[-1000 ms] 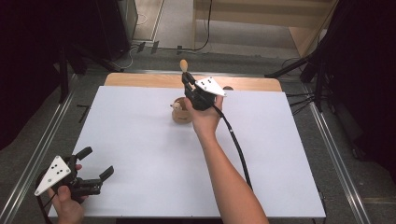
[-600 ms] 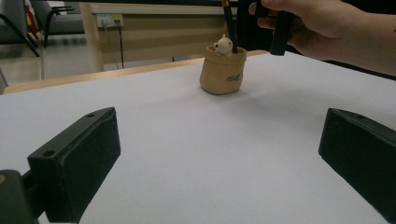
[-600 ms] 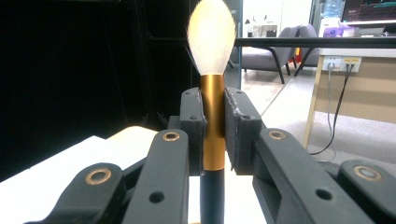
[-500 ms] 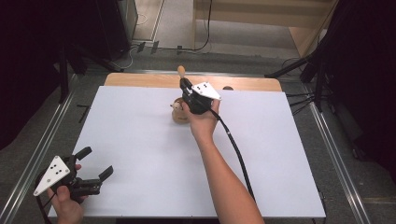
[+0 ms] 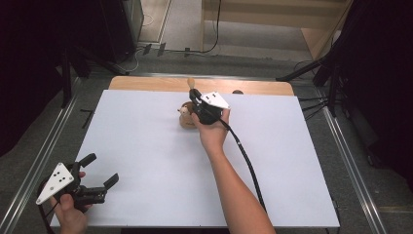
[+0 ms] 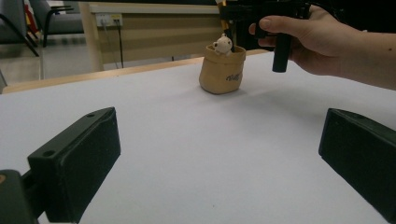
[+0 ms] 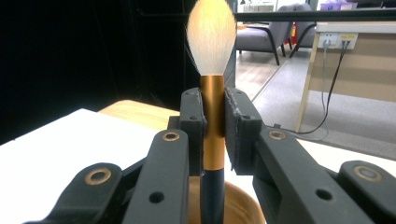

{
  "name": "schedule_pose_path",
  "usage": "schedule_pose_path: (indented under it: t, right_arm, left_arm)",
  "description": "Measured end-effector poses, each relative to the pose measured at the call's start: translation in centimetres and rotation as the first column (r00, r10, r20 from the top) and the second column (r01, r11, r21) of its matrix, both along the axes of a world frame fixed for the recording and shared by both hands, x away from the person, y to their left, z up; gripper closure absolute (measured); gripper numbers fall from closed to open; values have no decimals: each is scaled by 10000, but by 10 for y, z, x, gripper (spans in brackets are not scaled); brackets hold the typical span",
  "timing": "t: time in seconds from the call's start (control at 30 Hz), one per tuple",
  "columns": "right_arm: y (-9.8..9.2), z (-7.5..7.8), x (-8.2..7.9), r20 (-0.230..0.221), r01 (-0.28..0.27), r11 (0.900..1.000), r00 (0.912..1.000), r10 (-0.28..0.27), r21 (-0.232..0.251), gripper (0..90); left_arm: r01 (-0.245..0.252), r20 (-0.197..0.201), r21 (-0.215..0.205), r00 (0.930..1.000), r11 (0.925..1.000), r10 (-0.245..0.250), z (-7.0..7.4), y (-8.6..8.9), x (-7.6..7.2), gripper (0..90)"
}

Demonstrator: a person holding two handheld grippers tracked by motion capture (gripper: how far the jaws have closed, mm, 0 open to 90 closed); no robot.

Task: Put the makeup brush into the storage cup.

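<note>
High view, white table (image 5: 146, 146), left gripper (image 5: 97, 178) near its front-left corner with jaws spread and empty, right gripper (image 7: 215, 130) above the tan pouch (image 6: 222, 72) at the far middle, clamped on an upright makeup brush (image 7: 212, 84), bristles up

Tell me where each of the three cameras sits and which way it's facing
High view: above the person's side, looking forward and down on the table; both forearms, left gripper and right gripper show.
Left gripper view: on the left gripper, low over the table, looking along its spread jaws toward the pouch; the right hand shows.
Right gripper view: on the right gripper, looking along jaws clamped on the brush toward the room beyond.
Shared: the high and left gripper views both show the pouch and right hand.
</note>
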State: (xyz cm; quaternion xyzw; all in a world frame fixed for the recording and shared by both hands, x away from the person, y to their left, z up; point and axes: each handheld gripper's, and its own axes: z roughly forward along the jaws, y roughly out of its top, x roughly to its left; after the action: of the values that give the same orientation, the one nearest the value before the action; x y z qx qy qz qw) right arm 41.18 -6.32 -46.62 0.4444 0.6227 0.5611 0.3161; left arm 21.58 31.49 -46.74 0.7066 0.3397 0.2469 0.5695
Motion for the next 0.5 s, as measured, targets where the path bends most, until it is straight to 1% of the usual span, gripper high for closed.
schedule_pose_path:
  t: [0.1, 0.17, 0.2, 0.23, 0.27, 0.3, 0.37, 0.4, 0.43, 0.47, 0.5]
  right_arm:
    - [0, -3, -1, -7, 33, 10000, 10000, -33, 65, 802]
    - [0, -1, -1, -75, 32, 10000, 10000, -32, -11, 793]
    - [-1, 2, -3, -318, 184, 9998, 9993, -185, -34, 691]
    - [-1, 3, -4, -342, 242, 9997, 9991, -241, 12, 617]
    - [-1, 3, -4, -342, 242, 9997, 9991, -241, 12, 617]
    - [-1, 4, -4, -308, 298, 9996, 9991, -298, 7, 558]
    - [-2, 6, -6, -310, 353, 9993, 9989, -356, -92, 474]
    - [-4, 9, -8, -402, 305, 9993, 9987, -313, -196, 403]
    - [-4, 9, -8, -402, 305, 9993, 9987, -313, -196, 403]
    - [-5, 10, -9, -538, 262, 9995, 9982, -272, -187, 401]
    - [-8, 11, -12, -682, 118, 9999, 9976, -111, 107, 381]
  left_arm:
    - [-6, -15, -18, 10000, 10000, 6, 0, 0, 0, 0]
    - [-19, -12, -41, 10000, 10000, 19, 0, 0, 0, 0]
    - [-15, -6, -33, 10000, 10000, 15, 0, 0, 0, 0]
    - [-13, -3, -28, 10000, 10000, 13, 0, 1, 0, 0]
    - [-19, -4, -40, 10000, 10000, 19, 0, 1, 0, 0]
    - [-30, -4, -42, 10000, 10000, 30, 0, 1, 0, 0]
    - [-24, -10, -37, 10000, 10000, 24, 0, 0, 0, 0]
    - [-23, -7, -19, 10000, 10000, 23, 0, 0, 0, 0]
    - [-19, -2, 16, 10000, 10000, 19, 0, 0, 0, 0]
    - [-26, -5, 9, 10000, 10000, 26, 0, 0, 0, 0]
    - [-23, -9, 5, 10000, 10000, 23, 0, 0, 0, 0]
